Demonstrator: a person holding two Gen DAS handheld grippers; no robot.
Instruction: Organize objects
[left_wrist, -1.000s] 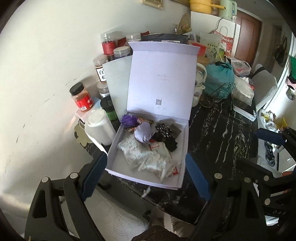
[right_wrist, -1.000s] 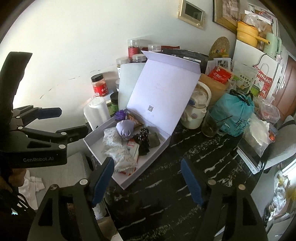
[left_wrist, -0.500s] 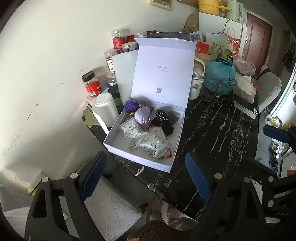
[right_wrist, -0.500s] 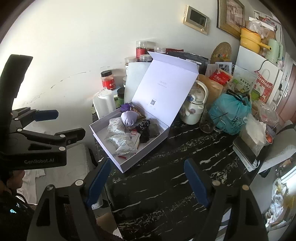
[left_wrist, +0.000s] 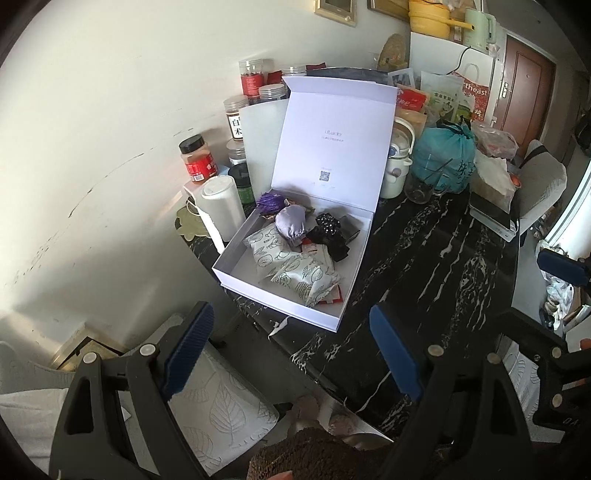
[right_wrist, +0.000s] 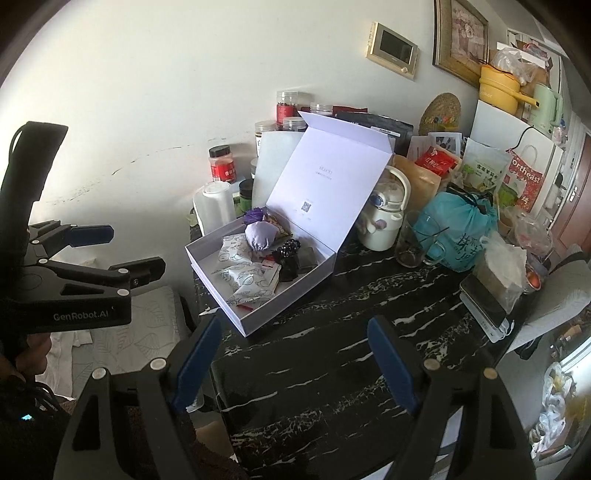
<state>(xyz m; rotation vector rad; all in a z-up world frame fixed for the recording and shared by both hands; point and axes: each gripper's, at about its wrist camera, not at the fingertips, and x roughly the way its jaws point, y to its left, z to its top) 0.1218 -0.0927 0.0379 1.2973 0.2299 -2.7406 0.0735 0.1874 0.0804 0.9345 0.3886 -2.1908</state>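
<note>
An open white box (left_wrist: 236, 267) (right_wrist: 258, 321) sits at the near left corner of the black marble table (left_wrist: 424, 280) (right_wrist: 332, 369), its lid standing upright. Inside lie white patterned packets (left_wrist: 295, 269) (right_wrist: 243, 273), a lilac pouch (left_wrist: 291, 225) (right_wrist: 260, 236), a purple tassel (left_wrist: 269, 201) and dark hair ties (left_wrist: 328, 229) (right_wrist: 288, 254). My left gripper (left_wrist: 291, 354) is open and empty, held back from the box; it also shows in the right wrist view (right_wrist: 122, 251). My right gripper (right_wrist: 291, 362) is open and empty, above the table's front.
Jars (left_wrist: 197, 158) and a white bottle (left_wrist: 221, 206) stand left of the box against the wall. A white kettle (right_wrist: 384, 221), a glass mug (right_wrist: 410, 247), a teal bag (right_wrist: 458, 229) and packets crowd the back right. A chair cushion (left_wrist: 218, 410) is below the table edge.
Both grippers have pulled back and up from the box, which now looks smaller and farther. Both stay open. The box's contents have not moved.
</note>
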